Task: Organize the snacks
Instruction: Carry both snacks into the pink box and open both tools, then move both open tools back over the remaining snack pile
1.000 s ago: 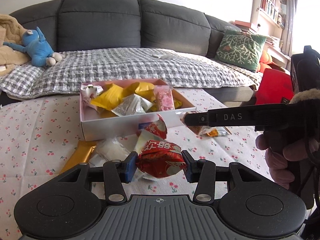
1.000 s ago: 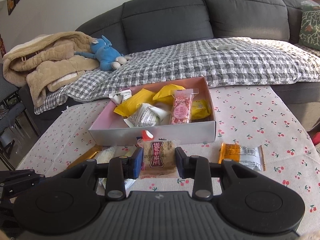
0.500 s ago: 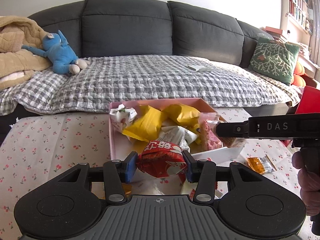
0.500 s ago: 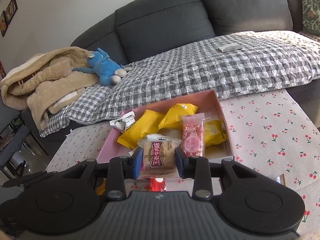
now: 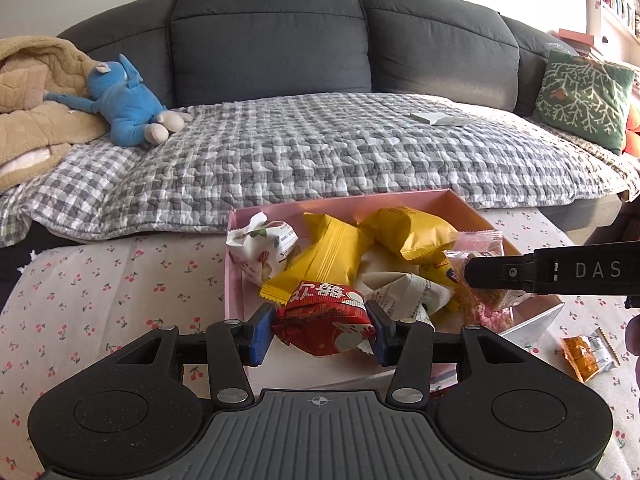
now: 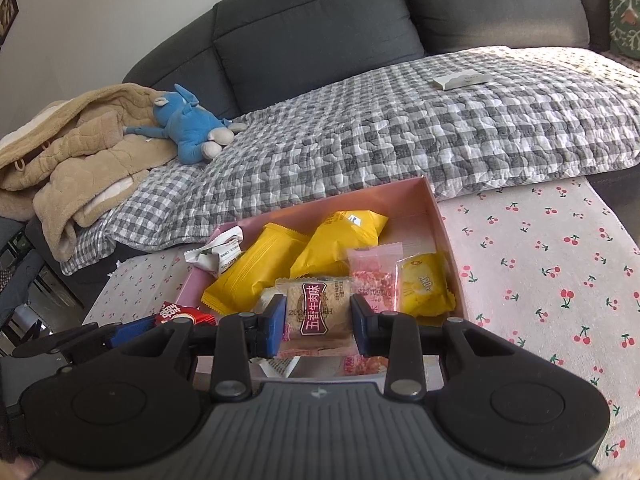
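Note:
A pink box sits on the cherry-print table and holds several snack packs, among them yellow ones. My left gripper is shut on a red snack pack and holds it over the box's near left part. My right gripper is shut on a tan cracker pack over the box's near edge. The right gripper's finger also shows in the left wrist view, and the red pack shows in the right wrist view.
An orange snack pack lies on the tablecloth right of the box. A grey sofa with a checked blanket, a blue plush toy and a green cushion stands behind the table.
Both grippers rose from the tabletop in front of the box and moved forward over it, each still holding its pack.

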Demonstrator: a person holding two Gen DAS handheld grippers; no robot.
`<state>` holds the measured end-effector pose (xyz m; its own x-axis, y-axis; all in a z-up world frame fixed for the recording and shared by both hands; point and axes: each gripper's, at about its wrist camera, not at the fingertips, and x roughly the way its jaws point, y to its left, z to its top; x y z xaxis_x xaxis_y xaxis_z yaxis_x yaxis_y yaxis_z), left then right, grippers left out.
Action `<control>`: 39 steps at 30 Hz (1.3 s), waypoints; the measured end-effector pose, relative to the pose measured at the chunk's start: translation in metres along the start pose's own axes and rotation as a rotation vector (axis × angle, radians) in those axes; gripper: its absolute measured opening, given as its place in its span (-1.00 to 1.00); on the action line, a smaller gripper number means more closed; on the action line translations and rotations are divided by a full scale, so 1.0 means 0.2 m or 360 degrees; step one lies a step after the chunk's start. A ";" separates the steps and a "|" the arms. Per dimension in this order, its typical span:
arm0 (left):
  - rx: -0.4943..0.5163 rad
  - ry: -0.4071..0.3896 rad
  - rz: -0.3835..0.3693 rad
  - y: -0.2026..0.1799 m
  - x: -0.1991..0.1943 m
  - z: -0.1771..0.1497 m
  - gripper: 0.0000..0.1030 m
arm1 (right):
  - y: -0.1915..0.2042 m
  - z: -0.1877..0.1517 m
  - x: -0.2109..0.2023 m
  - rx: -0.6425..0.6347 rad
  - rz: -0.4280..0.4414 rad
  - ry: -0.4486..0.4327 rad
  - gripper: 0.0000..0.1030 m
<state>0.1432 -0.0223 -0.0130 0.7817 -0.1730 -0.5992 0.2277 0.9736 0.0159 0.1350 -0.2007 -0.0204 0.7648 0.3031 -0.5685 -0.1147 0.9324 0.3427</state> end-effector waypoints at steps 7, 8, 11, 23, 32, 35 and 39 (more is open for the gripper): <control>0.0053 0.0043 0.0078 -0.01 0.09 -0.01 -0.08 | -0.02 0.01 0.06 -0.0037 -0.0025 0.0028 -0.39; 0.0054 0.0049 0.0092 -0.01 0.10 -0.01 -0.07 | -0.02 0.01 0.06 -0.0044 -0.0027 0.0027 -0.39; 0.0043 0.0064 0.0121 0.00 0.12 -0.01 -0.02 | -0.02 0.01 0.06 -0.0055 -0.0030 0.0025 -0.38; 0.0061 0.0013 0.0089 -0.02 0.05 -0.01 0.59 | -0.01 0.03 0.02 -0.0013 0.0023 0.0005 0.04; 0.0056 0.0000 0.0014 -0.01 -0.08 -0.02 0.75 | 0.01 0.03 -0.10 -0.0016 0.0048 -0.0035 0.35; 0.0035 0.0002 -0.0012 0.00 -0.13 -0.04 0.80 | 0.02 0.02 -0.15 -0.0037 0.0032 -0.0050 0.50; 0.0027 0.0018 -0.0027 0.03 -0.19 -0.07 0.84 | 0.04 -0.01 -0.20 -0.0090 -0.0019 -0.0052 0.68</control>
<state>0.1066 -0.0085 -0.0014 0.7710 -0.1876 -0.6086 0.2508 0.9679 0.0193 0.1016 -0.2059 0.0037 0.7866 0.2860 -0.5473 -0.1402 0.9459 0.2928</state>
